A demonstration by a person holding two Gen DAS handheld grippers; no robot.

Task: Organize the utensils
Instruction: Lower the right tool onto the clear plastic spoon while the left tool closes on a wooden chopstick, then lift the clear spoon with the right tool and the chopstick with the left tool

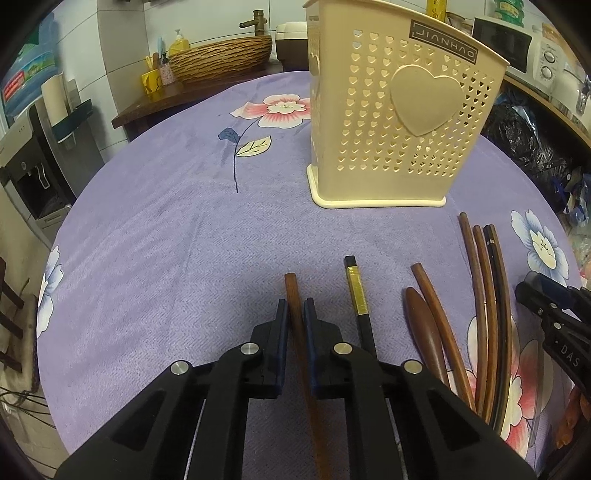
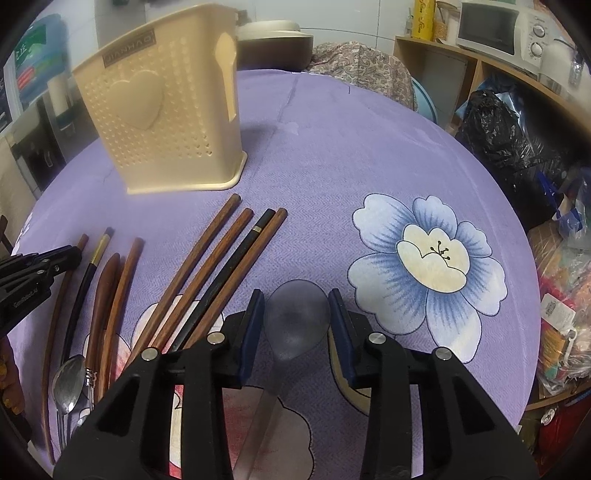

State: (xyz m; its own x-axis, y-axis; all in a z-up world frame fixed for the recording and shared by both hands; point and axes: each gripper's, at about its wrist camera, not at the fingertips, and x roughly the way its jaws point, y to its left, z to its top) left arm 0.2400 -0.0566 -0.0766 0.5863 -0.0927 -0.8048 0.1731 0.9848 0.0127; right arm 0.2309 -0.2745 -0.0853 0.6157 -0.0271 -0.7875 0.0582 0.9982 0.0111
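My left gripper (image 1: 296,314) is shut on a brown wooden chopstick (image 1: 291,291) that lies on the purple cloth. A black chopstick with a gold band (image 1: 355,291) lies just right of it. Further right lie a wooden handle (image 1: 421,325) and several more chopsticks (image 1: 484,295). The cream utensil holder (image 1: 399,122) stands upright behind them. My right gripper (image 2: 296,314) is open, its fingers on either side of a translucent grey spoon (image 2: 297,317) that lies on the cloth. Several chopsticks (image 2: 221,266) and a metal spoon (image 2: 68,384) lie to its left, and the holder (image 2: 166,107) stands at the back left.
A purple floral tablecloth (image 1: 166,229) covers the table. A wicker basket (image 1: 221,59) and a faucet stand behind it. A wooden shelf with a microwave (image 2: 491,26) and black plastic bags (image 2: 506,133) is to the right. A flat object's edge (image 2: 343,384) shows under my right finger.
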